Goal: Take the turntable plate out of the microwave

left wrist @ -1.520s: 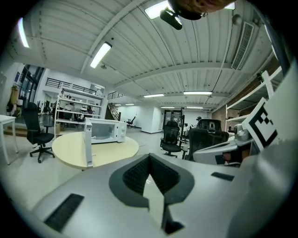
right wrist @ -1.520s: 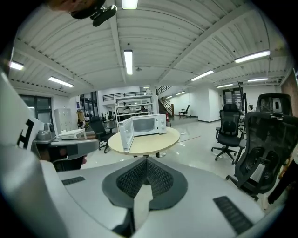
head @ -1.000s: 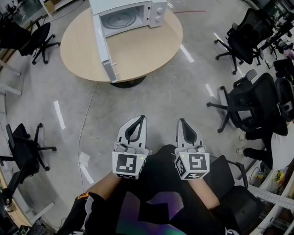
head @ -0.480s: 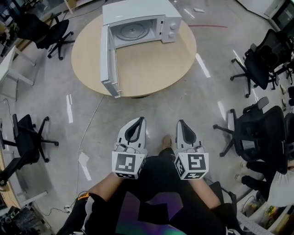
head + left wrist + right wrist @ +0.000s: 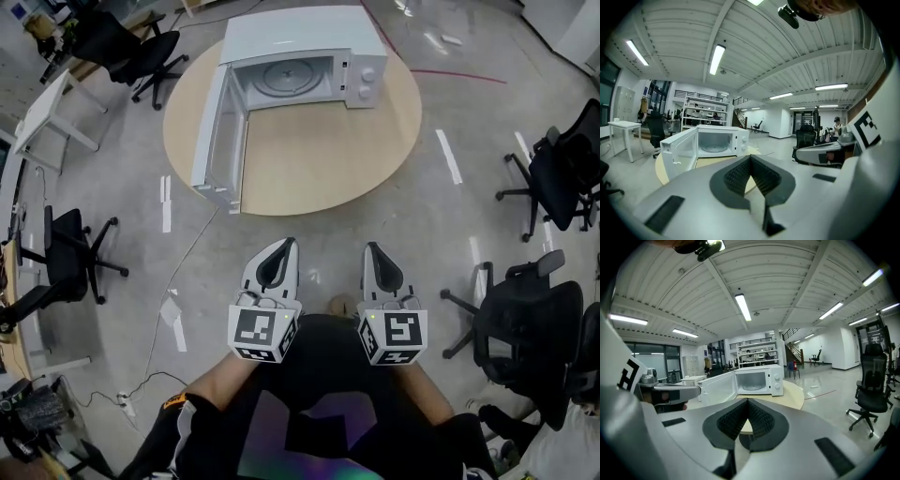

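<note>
The turntable plate (image 5: 286, 77) lay flat inside the microwave (image 5: 300, 33), which stood at the 12 o'clock edge of the round table (image 5: 319, 150) with its door (image 5: 214, 131) swung open toward 8 o'clock. Well apart from the table, at 6 o'clock in the head view, the left gripper (image 5: 284, 244) and the right gripper (image 5: 373, 247) were side by side, each with its jaws pressed together on nothing. Office chairs (image 5: 70, 258) stood on the floor at 3 and 9 o'clock.

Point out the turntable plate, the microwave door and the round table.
Round pale turntable plate (image 5: 286, 77), head view, its centre.
Open white microwave door (image 5: 223, 141), head view, inner panel.
Round wooden table (image 5: 319, 150), head view, bare top.
</note>
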`<state>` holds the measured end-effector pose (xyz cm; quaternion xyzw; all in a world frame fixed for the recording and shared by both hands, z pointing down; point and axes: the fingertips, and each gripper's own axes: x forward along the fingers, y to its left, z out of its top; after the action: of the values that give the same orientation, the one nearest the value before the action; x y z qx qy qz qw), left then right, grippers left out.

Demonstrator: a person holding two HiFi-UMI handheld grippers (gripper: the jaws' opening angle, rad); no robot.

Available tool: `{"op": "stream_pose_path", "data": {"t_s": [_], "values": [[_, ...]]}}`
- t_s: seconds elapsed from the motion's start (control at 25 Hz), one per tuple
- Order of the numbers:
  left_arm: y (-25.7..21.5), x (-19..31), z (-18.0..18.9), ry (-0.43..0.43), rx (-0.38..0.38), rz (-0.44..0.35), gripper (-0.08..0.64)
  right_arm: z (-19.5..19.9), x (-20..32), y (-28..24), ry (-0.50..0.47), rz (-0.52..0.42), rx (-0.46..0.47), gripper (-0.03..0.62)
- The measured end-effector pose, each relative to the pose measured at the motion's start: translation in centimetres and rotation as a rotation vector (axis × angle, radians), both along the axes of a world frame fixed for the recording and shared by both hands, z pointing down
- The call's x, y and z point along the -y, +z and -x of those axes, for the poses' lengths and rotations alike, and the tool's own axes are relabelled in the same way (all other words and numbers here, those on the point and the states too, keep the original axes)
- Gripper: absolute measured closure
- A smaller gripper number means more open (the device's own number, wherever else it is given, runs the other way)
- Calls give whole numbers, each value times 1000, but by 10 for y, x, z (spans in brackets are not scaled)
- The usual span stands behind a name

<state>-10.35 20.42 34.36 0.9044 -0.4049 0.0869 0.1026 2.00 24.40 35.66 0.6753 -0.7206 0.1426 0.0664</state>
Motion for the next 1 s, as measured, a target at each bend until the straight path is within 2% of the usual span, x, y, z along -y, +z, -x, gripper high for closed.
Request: {"op": "stream_pose_path", "data": {"t_s": [0.24,0.4,0.64,1.0], "values": [[4,7,-38,-41,-3,10,514,-38,10,2,-45,-8,-9,577],[5,10,-49,-64,15,11,514,-54,15,9,-53,1,18,577],[12,25,-70,-49,33,17,514,-69,32,17,-55,5,33,577],[25,103,-91,-27,12,34,514,-84,100,29,-45,52,-7,577]]}}
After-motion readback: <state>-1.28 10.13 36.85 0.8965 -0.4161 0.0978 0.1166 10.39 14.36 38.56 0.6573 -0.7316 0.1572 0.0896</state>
